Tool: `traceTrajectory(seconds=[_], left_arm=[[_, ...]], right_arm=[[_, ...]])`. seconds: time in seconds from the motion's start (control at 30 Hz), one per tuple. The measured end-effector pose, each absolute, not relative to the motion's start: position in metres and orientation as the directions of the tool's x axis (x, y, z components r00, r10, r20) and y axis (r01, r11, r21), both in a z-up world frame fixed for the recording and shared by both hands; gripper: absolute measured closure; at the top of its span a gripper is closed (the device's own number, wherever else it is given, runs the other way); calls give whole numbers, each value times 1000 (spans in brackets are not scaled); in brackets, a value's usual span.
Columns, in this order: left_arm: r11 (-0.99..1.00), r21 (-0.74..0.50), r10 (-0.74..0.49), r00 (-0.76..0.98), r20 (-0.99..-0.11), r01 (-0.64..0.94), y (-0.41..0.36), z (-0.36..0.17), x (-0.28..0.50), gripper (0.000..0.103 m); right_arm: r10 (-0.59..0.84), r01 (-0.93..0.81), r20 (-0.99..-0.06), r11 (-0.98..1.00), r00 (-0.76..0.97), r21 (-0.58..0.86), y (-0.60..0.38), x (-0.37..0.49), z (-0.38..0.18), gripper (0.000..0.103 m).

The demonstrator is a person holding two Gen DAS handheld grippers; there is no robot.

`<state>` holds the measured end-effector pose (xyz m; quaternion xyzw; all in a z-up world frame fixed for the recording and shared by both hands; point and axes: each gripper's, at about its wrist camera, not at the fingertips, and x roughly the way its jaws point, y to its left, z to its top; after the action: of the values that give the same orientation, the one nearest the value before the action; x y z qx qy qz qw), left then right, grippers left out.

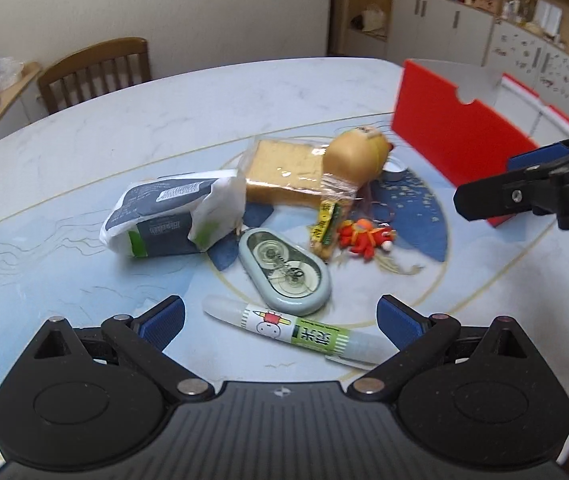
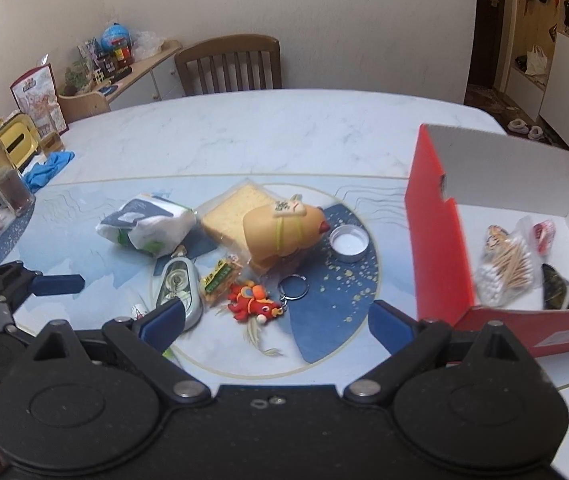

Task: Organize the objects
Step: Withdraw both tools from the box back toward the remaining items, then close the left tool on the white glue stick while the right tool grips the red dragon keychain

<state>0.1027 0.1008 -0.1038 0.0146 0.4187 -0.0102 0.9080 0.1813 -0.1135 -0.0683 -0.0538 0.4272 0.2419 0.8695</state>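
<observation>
Both grippers — left (image 1: 280, 322) and right (image 2: 276, 320) — hover wide open, empty. Near the left one lies a smooth plastic glue pen (image 1: 296, 330); far right stands a red cardboard box (image 2: 436, 240).

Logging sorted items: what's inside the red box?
In the red box: a bag of cotton swabs and toothpicks, a small red-white packet, a dark object. Near wall hides the rest.
</observation>
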Motion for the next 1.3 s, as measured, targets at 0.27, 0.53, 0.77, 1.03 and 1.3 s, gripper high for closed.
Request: traceTrajectory(seconds=[0.27,0.53,0.77,1.03,1.3], left_arm=[[998,39,57,594,-803,-44,94,-120,115,0],[994,2,62,554,-830,-108,95,-131,125,0],[992,-5,63,533,-844,-126,91,-139,125,1],[991,-1,70,527,-847,-133,95,-142,117,1],[979,20,124,515,-848,-203,121,-143,109,2]], right_arm=[[344,-452,-792,886,504,98,-103,193,-85,5],[306,-452,-825,889,475,70,-98,206,-104,7],[313,-477,-839,876,444,74,-88,215,-116,7],[300,-496,-855,866,423,59,-73,224,-131,11],[295,-497,-861,866,415,58,-63,229,-143,19]])
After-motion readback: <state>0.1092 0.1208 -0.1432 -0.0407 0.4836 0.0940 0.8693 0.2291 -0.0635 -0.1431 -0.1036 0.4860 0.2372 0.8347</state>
